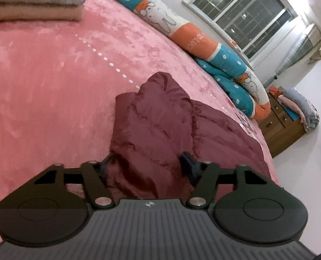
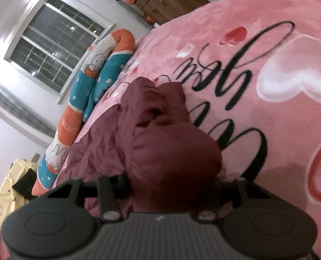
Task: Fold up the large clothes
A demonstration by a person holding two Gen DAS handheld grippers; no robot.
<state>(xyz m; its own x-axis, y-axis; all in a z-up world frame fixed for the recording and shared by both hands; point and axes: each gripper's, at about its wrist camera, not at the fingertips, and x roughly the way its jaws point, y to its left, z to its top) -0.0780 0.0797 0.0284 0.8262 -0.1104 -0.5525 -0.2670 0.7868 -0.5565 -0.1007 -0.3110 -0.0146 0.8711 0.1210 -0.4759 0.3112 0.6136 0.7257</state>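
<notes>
A dark maroon puffer jacket lies bunched on the pink bed. In the left wrist view my left gripper has its fingers spread wide, with a thick fold of the jacket between them; whether the pads press it is unclear. In the right wrist view the same jacket fills the middle, its hood end pointing away. My right gripper has jacket fabric bulging over and between its fingers, which hides the fingertips.
The pink plush blanket covers the bed, with black script and hearts. A long teal-orange bunny bolster lies along the window side. Folded blankets are stacked at the far left. A wooden dresser stands beyond the bed.
</notes>
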